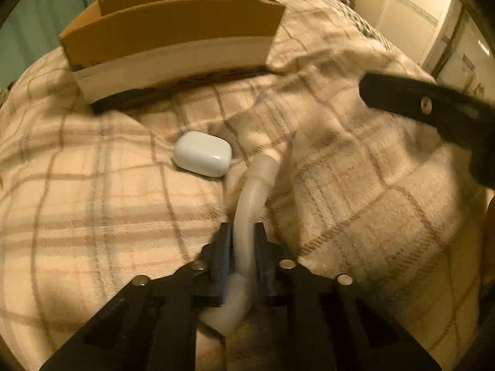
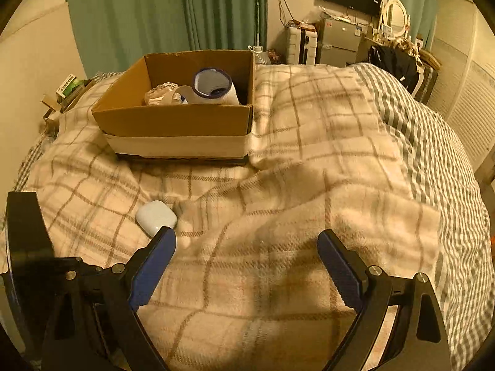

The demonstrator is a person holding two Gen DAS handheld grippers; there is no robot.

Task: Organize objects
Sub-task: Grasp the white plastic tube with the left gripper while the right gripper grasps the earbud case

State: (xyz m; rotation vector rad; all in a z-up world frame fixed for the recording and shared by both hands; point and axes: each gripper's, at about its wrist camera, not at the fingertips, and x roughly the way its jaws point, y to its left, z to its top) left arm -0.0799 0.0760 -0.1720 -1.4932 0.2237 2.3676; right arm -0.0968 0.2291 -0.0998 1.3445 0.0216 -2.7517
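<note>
My left gripper (image 1: 243, 232) is shut on a curved translucent white tube (image 1: 249, 204), which sticks out forward over the plaid blanket. A white earbud case (image 1: 202, 153) lies on the blanket just ahead and left of the tube; it also shows in the right wrist view (image 2: 156, 217), beside my right gripper's left fingertip. A cardboard box (image 1: 173, 40) sits further back; in the right wrist view the box (image 2: 176, 120) holds a white cup with a dark rim (image 2: 213, 88) and crumpled cloth. My right gripper (image 2: 246, 241) is open and empty above the blanket.
The plaid blanket (image 2: 309, 154) covers a bed, with a grey striped cover (image 2: 433, 142) on the right. Green curtains, a small fridge (image 2: 338, 41) and clutter stand behind the bed. Part of the right gripper (image 1: 433, 108) shows at the right of the left wrist view.
</note>
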